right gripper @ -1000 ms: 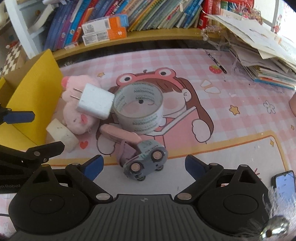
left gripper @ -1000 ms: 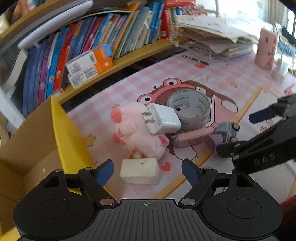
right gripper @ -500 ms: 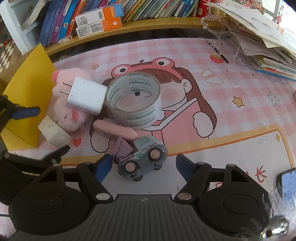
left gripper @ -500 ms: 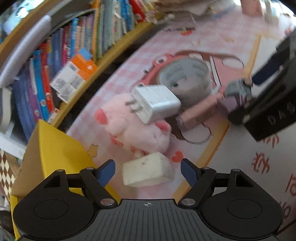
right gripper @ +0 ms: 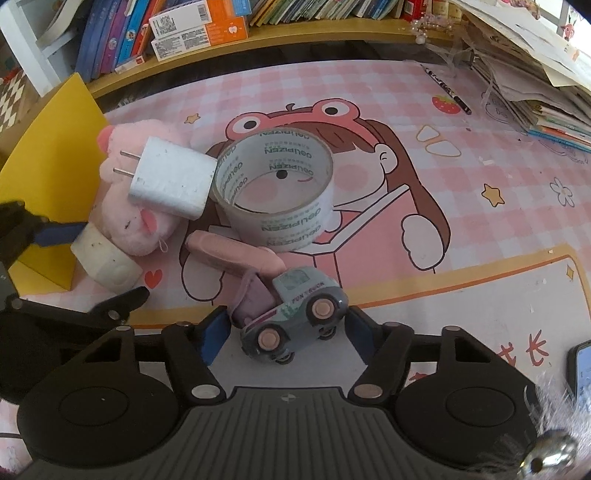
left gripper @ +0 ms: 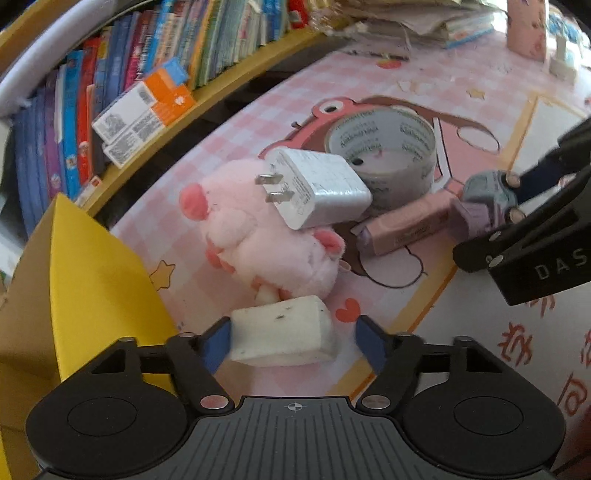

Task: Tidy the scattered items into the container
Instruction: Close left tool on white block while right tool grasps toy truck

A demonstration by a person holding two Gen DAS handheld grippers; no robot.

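With both tools low over the pink surface [right gripper: 480, 184], my left jaws [left gripper: 293, 341] stand apart around a white block [left gripper: 284, 338]; the blue pad on one side looks to touch its end, while a gap shows on the other, so nothing is clamped. Just beyond that block lies a pink plush toy [left gripper: 258, 236], and a white charger [left gripper: 317, 192] leans on top of it, prongs pointing away to my left. To the left of those jaws rises the yellow box [left gripper: 96, 280], its flap upright just beside the block.

My right jaws [right gripper: 284, 332] are likewise spread, one finger on either side of a small grey toy truck [right gripper: 295, 314], with space left at each flank. Directly past the truck lies a pink case [right gripper: 232, 251], touching its rear, and beyond that a roll of clear tape [right gripper: 277, 192] stands on its edge-ring, touching the charger. Books [right gripper: 295, 11] line the shelf at the far side.
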